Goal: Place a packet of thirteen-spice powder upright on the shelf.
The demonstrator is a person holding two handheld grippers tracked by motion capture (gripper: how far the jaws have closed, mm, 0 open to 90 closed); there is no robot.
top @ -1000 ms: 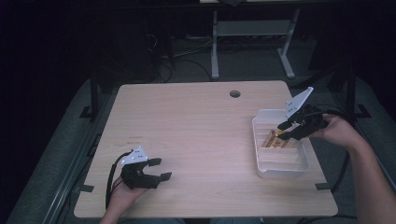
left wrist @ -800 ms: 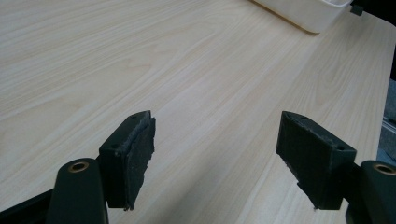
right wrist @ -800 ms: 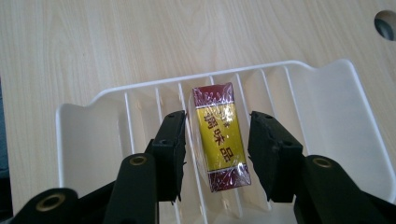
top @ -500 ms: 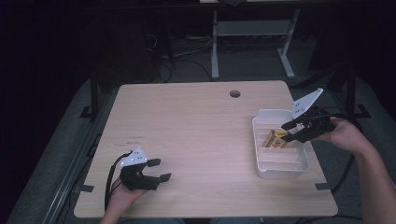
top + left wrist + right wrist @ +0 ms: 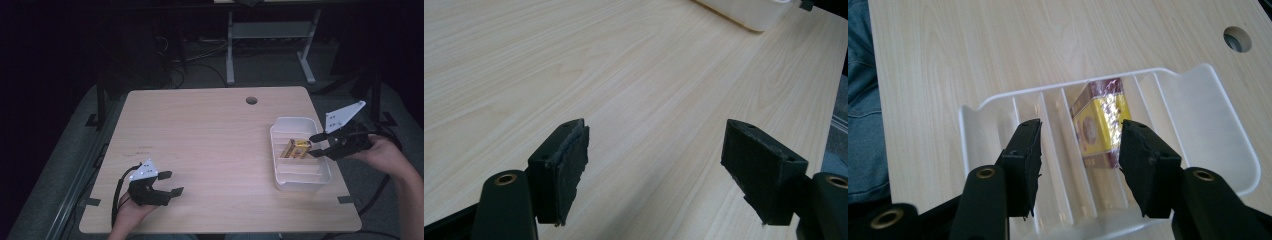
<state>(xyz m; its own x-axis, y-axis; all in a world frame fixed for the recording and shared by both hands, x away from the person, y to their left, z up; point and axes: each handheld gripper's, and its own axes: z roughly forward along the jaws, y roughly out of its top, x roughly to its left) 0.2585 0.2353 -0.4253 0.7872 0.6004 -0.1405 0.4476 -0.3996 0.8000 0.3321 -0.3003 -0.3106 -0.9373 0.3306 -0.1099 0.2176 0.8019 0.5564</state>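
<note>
Yellow pack (image 5: 296,149) flat in white tray (image 5: 300,181), long axis crosswise – right gripper (image 5: 317,145) spread, just opened, off pack

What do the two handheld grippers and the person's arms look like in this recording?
Both the left gripper and the right gripper are black, with two blocky jaws faced with dark, rough pads. Brass-coloured eyelets sit at the jaw bases. Each carries a grey three-cornered plate on top and trails a black cable. No sleeves show on the forearms.
</note>
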